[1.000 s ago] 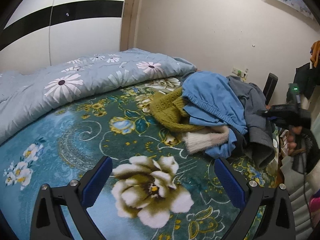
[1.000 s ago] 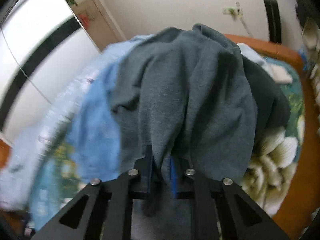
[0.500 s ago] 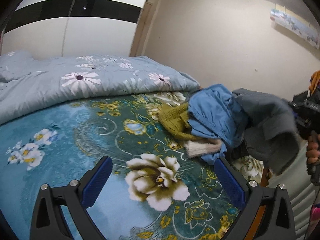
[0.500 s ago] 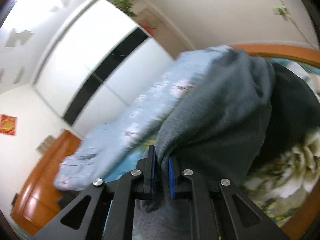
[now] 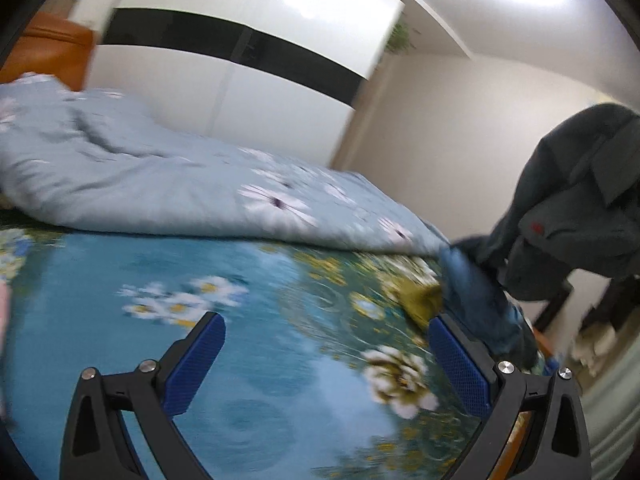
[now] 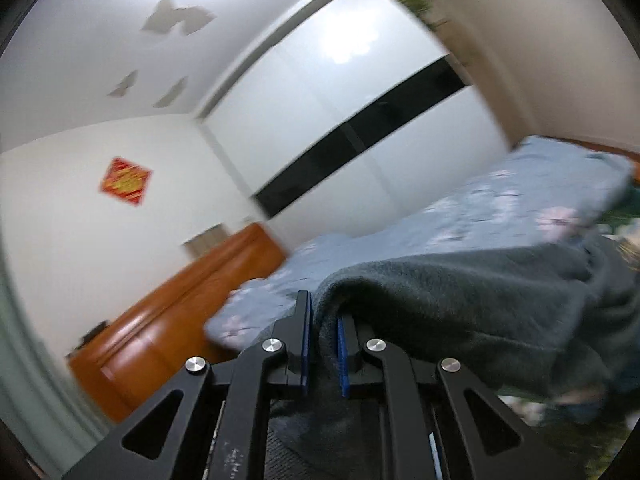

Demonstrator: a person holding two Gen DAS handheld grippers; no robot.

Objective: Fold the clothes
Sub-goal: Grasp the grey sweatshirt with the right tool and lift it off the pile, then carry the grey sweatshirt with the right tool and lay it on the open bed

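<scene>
Bed (image 5: 248, 392): largest item, covered by a teal floral spread; its near half lies bare and suits laying a garment flat.

Quilt (image 5: 168, 184): pale blue with daisies, bunched along the far edge of the bed.

Grey garment (image 6: 472, 304): heavy, fleecy cloth, lifted clear of the bed beyond its right edge and hanging in loose folds. One edge is gripped; the rest droops unsupported.

Clothes pile (image 5: 476, 300): a blue piece and a mustard knit, blurred, at the far right corner of the bed.

Right gripper (image 6: 323, 354): jaws clamped together on the grey garment's edge, cloth bunched between the blue pads.

Left gripper (image 5: 324, 364): jaws wide apart, nothing between them, over the bare near part of the bed.

Handling note, by judgement: the step is carrying the garment to the bare area. The left jaws should catch a second edge so the cloth spreads flat without dragging the pile.
</scene>
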